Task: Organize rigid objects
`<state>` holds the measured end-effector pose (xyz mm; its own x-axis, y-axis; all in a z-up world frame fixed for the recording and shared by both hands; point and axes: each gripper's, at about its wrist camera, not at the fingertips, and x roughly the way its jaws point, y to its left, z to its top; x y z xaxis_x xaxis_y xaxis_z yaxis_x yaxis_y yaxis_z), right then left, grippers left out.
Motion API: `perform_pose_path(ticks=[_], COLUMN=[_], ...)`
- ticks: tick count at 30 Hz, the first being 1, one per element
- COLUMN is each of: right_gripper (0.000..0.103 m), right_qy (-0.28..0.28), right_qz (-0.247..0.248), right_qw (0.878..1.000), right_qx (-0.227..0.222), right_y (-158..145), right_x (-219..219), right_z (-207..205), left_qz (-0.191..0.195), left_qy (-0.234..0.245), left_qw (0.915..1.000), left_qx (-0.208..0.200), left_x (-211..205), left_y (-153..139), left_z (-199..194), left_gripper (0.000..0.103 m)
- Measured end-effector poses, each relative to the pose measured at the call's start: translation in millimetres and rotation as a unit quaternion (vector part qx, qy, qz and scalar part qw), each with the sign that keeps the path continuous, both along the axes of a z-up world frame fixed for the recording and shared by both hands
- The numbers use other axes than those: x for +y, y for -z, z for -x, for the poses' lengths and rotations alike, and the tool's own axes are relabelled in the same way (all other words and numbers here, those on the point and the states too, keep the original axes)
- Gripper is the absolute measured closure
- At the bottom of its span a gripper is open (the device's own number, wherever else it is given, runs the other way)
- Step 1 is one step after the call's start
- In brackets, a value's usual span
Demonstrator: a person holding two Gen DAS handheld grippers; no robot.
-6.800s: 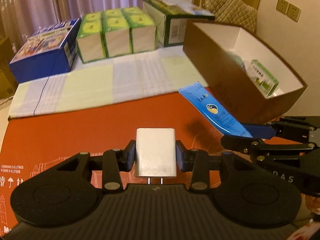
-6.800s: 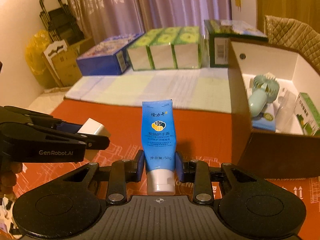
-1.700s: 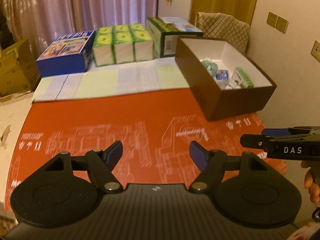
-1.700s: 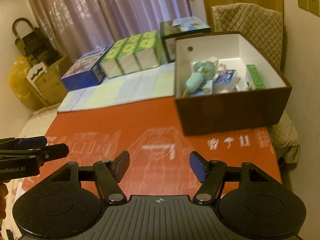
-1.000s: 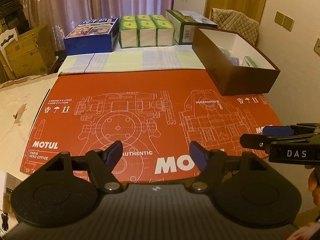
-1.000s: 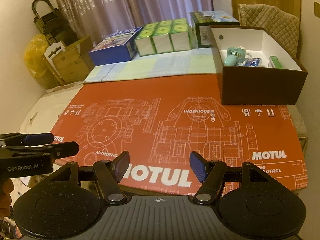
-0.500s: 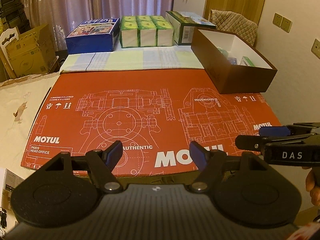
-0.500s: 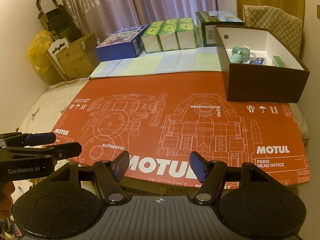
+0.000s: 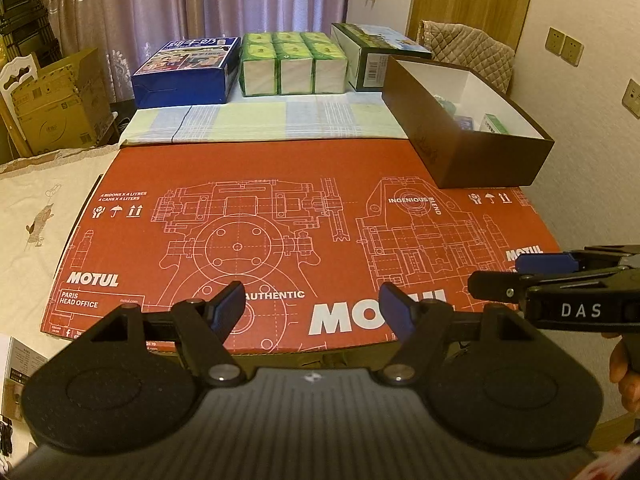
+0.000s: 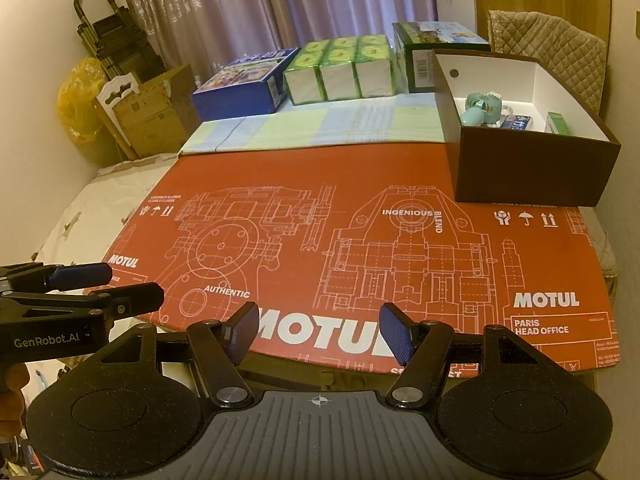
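Though both grippers gape with nothing between the blue pads, much else stays hard to read. Left gripper point(image 9: 312, 306) hovering over the near edge of the red mat point(image 9: 280, 168), jaws wide; right gripper point(image 10: 318, 330) likewise spread and empty at the same edge. From the left view, only the tips of the right gripper showing, rest cut off by the frame; a sliver of a hand point(image 9: 624, 376) at the right margin. From the right view, a hand point(image 10: 12, 396) barely seen at the left margin.

Inside the brown box point(image 10: 528, 176) at the mat's far right corner: a teal fan point(image 10: 478, 108), a blue tube point(image 10: 518, 121) and a green carton point(image 10: 558, 122), all partly hidden behind the near wall; from the left view hardly more than slivers of them. No sign of the white charger among them: hidden or too small to tell.

Compared with almost seven seconds ago: charger gone from the left jaws, tube gone from the right, both grippers drawn well back from the box. Over the last half second, almost no change.

Beyond the mat, a checked cloth point(image 9: 260, 120), then a blue box point(image 9: 184, 68), a green pack point(image 9: 292, 66) and a dark green box point(image 9: 376, 56) in a row before the curtain point(image 9: 200, 0). Cardboard boxes point(image 9: 52, 100) off to the left, a quilted chair point(image 10: 560, 40) behind the brown box. Nothing lying on the mat between grippers and box.
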<state>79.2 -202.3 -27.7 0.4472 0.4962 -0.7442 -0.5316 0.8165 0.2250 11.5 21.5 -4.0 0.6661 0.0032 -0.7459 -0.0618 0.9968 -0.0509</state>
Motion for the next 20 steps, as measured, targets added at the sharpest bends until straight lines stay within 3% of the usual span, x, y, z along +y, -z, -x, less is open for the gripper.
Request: perform_pose_path(ticks=[20], right_gripper=[0.039], right_qy=[-0.001], right_qz=[0.001], right_qw=[1.0], right_qx=[0.002], right_y=[1.2], right_x=[4.3], right_z=[-1.7], left_qz=[0.003], left_qy=[0.0], left_qw=[1.0], left_qx=[0.002], left_x=[0.7], left_y=[1.5], left_z=[-4.1], left_gripper=[0.032])
